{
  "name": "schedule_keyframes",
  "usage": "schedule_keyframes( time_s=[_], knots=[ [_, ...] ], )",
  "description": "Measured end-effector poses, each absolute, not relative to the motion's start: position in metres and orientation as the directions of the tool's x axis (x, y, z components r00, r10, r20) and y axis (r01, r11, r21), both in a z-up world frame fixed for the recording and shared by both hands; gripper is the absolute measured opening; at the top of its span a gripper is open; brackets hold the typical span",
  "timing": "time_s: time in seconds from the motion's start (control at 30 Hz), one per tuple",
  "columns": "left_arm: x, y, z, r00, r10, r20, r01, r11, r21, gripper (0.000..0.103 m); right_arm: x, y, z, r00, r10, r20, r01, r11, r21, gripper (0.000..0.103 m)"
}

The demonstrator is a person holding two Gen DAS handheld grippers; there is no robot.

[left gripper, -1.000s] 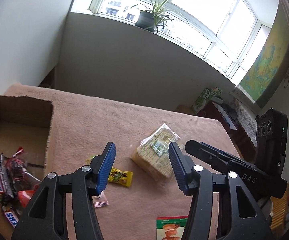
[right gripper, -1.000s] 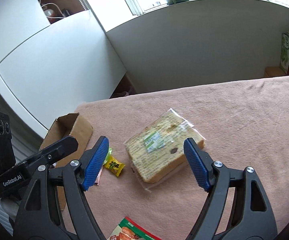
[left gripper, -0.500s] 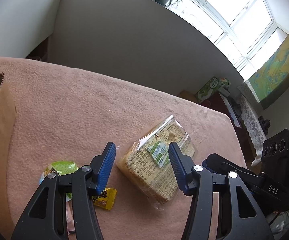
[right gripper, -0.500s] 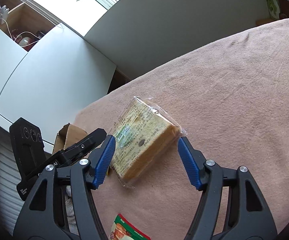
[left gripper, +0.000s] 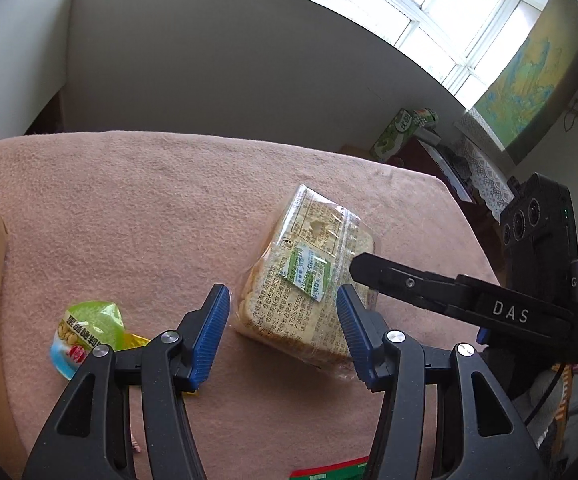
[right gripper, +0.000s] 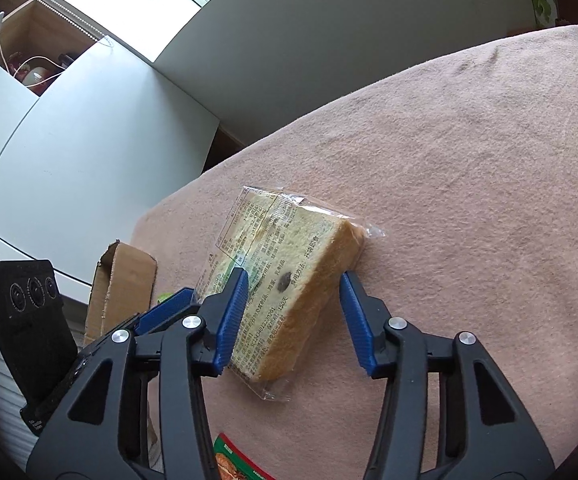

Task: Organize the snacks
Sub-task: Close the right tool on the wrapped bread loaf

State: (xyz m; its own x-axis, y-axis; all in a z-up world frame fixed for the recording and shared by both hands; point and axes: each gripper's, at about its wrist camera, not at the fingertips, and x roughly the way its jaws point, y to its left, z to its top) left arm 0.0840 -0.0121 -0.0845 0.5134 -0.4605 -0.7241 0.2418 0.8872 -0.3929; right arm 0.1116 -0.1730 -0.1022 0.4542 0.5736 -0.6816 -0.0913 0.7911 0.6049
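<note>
Blue pads of the right tool [right gripper: 291,312] straddle the wrapped bread pack [right gripper: 279,280]; its jaws have just been closing, the left pad at the wrapper's printed face, the right pad just beside the crust edge, and whether they press cannot be told. The left tool [left gripper: 283,330] stands half apart around the pack's near corner, with a gap at its left pad. Pink fleece covers the counter [left gripper: 129,208], which meets a grey wall under bright windows; a cardboard box [right gripper: 123,288] sits at the counter's left edge. Sliced and pale, the bread lies tilted in clear film with a green label, near a green jelly cup [left gripper: 89,330].
</note>
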Motion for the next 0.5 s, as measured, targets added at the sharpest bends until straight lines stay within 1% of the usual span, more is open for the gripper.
schedule_keyframes(
  time_s=[0.17, 0.27, 0.33, 0.5],
  knots=[
    [0.077, -0.025, -0.085, 0.502, -0.466, -0.729, 0.275, 0.885, -0.377, 0.054, 0.114, -0.175, -0.102, 0.458, 0.562, -0.689, -0.094, 0.801, 0.591, 0.051],
    [0.080, -0.028, -0.085, 0.537, -0.404, -0.741, 0.260, 0.914, -0.310, 0.054, 0.114, -0.176, -0.104, 0.453, 0.558, -0.696, -0.090, 0.805, 0.587, 0.051],
    [0.086, -0.029, -0.089, 0.547, -0.369, -0.751, 0.247, 0.929, -0.276, 0.057, 0.114, -0.177, -0.105, 0.450, 0.556, -0.699, -0.089, 0.806, 0.585, 0.051],
    [0.094, -0.029, -0.095, 0.509, -0.420, -0.751, 0.272, 0.907, -0.322, 0.057, 0.113, -0.174, -0.108, 0.431, 0.573, -0.697, -0.103, 0.799, 0.592, 0.051]
  ],
)
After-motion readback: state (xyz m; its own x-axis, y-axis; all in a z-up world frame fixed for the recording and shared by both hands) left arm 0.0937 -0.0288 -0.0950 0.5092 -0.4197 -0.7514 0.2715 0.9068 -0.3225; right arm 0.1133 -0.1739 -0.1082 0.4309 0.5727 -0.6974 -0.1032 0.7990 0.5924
